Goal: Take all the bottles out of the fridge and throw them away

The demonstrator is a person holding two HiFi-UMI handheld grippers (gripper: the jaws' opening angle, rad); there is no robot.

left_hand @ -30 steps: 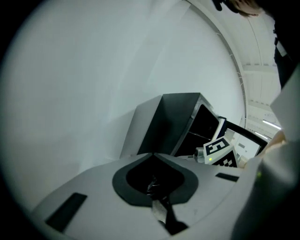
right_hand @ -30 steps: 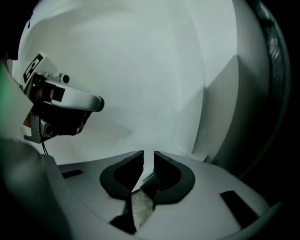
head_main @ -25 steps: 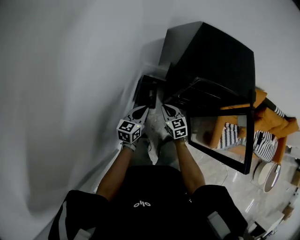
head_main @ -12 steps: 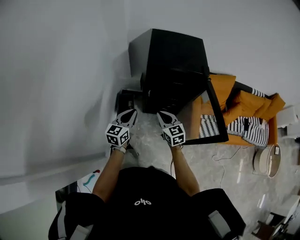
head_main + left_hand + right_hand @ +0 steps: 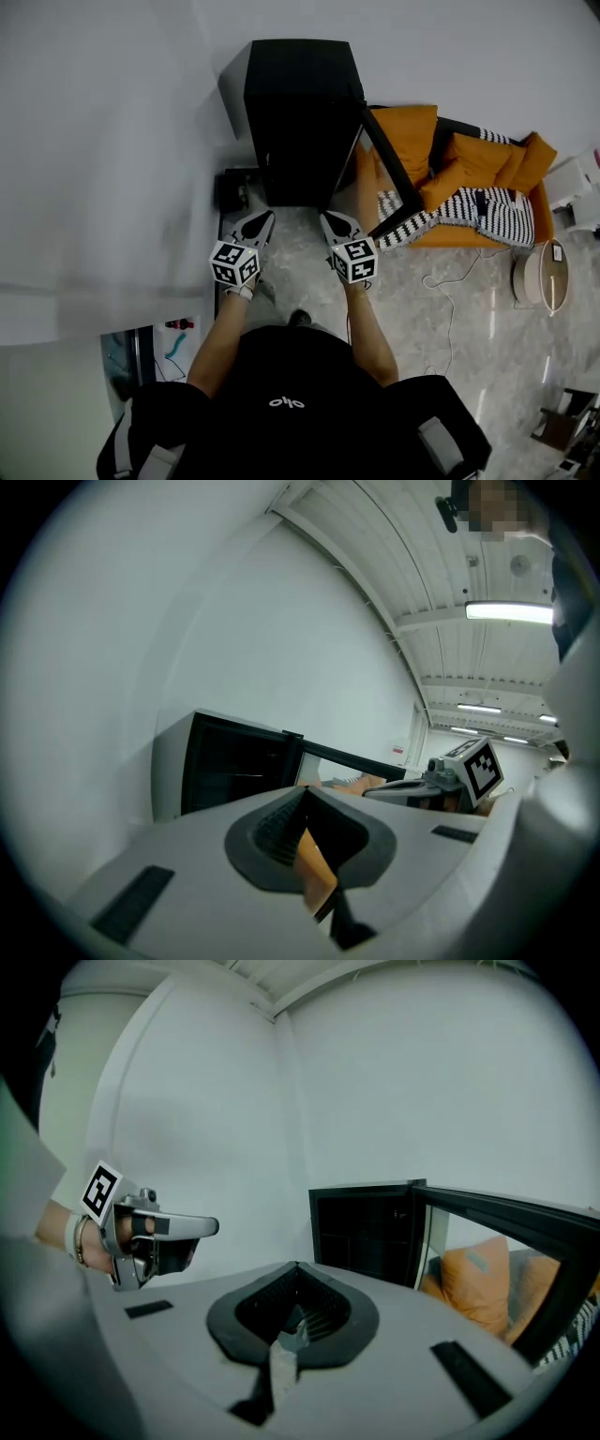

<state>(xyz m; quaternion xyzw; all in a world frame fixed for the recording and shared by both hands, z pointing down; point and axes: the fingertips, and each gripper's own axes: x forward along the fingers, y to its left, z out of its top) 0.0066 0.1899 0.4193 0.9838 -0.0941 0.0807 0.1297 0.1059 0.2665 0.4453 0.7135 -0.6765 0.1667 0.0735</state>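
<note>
The black fridge [image 5: 300, 112] stands against the white wall, its glass door [image 5: 389, 178] swung open to the right. Its inside is dark in the left gripper view [image 5: 234, 771] and the right gripper view [image 5: 366, 1232], and I can make out no bottle there. My left gripper [image 5: 265, 217] and right gripper [image 5: 330, 219] hover side by side in front of the fridge, apart from it. Both are shut with nothing between the jaws. The left gripper's [image 5: 305, 791] own view shows the right gripper [image 5: 459, 775] beside it, and the right gripper's [image 5: 296, 1266] view shows the left gripper [image 5: 178, 1232].
A small black box [image 5: 234, 190] sits on the floor left of the fridge. An orange sofa [image 5: 469, 178] with striped cushions stands right of the door. A round white device [image 5: 541, 275] and a cable [image 5: 441, 281] lie on the tiled floor. A small red item [image 5: 178, 324] lies at the lower left.
The fridge has shifted from the upper right to the top centre of the head view, and the sofa now shows in full. Both grippers stayed shut and side by side.
</note>
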